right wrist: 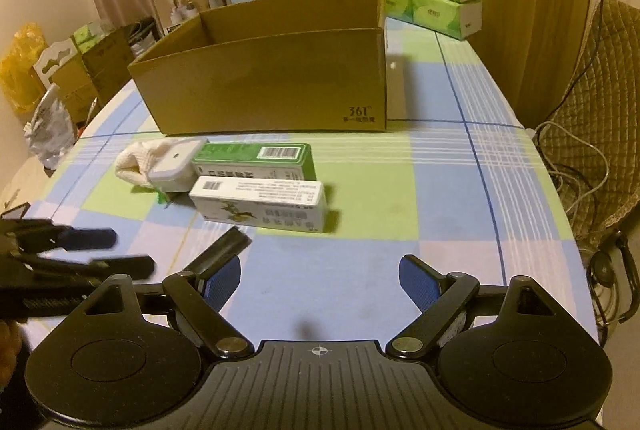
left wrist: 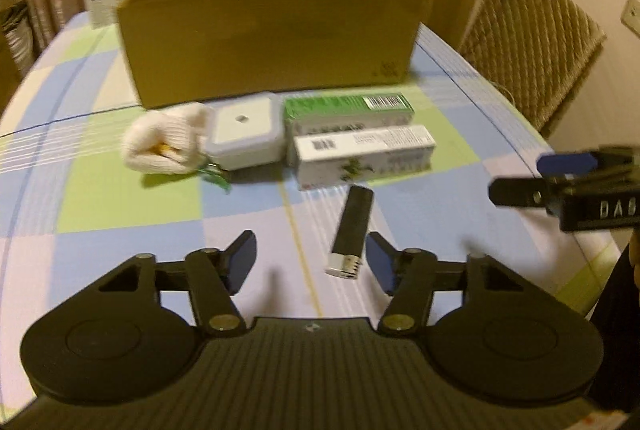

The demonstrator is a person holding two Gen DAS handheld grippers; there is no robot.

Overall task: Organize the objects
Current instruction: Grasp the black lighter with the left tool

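Nothing's been packed yet as far as I can tell: all the loose stuff sits on the checked desk (left wrist: 120, 198) in front of the open brown cardboard box (left wrist: 272, 42), which fills the upper middle of the left wrist view.

Going left to right across the middle: a cream knitted glove (left wrist: 160, 146), a white square plastic case (left wrist: 246, 132) touching it, then a green carton (left wrist: 348, 110) with a white carton (left wrist: 364, 154) just in front.

Lower centre lies a black cylinder with a silver cap (left wrist: 350, 234).

The left gripper (left wrist: 312, 262) has its jaws spread wide, holding nothing, with the cylinder just inside the right-hand finger. My guess is that's the pick: centre over it, then close.

The right gripper (right wrist: 320, 286) is spread too, empty.
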